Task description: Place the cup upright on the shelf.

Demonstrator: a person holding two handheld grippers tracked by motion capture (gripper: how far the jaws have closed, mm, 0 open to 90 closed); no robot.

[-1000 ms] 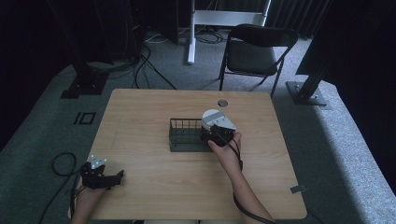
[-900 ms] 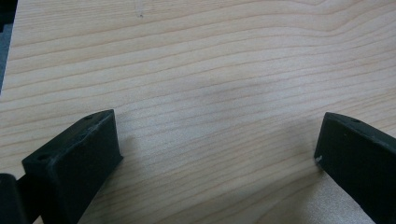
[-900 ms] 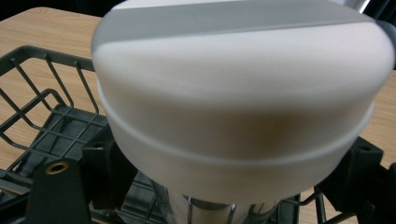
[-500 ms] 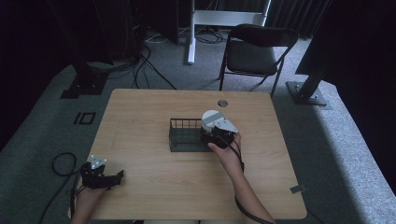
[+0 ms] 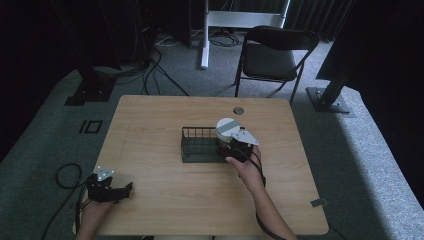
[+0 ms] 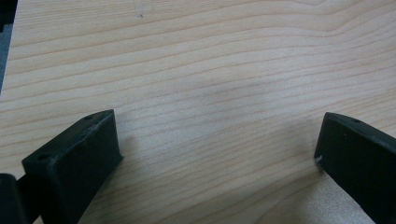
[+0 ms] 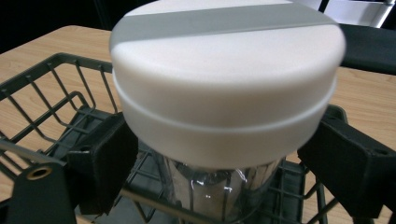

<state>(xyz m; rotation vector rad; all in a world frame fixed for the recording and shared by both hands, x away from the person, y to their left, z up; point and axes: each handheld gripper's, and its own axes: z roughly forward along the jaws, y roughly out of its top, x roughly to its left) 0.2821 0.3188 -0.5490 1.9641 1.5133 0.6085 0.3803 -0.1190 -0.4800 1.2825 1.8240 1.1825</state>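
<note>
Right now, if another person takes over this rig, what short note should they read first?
Right hand-held gripper: jaws stand on both sides of the clear jar with a white lid crossed by a grey stripe; whether they press it cannot be told.
Left hand-held gripper: open, holding nothing, at the near left corner of the light wooden table.
The jar stands upright at the right end of the dark green wire basket, over or inside it.
Left to do: confirm that the jar is seated, then open and withdraw.
</note>
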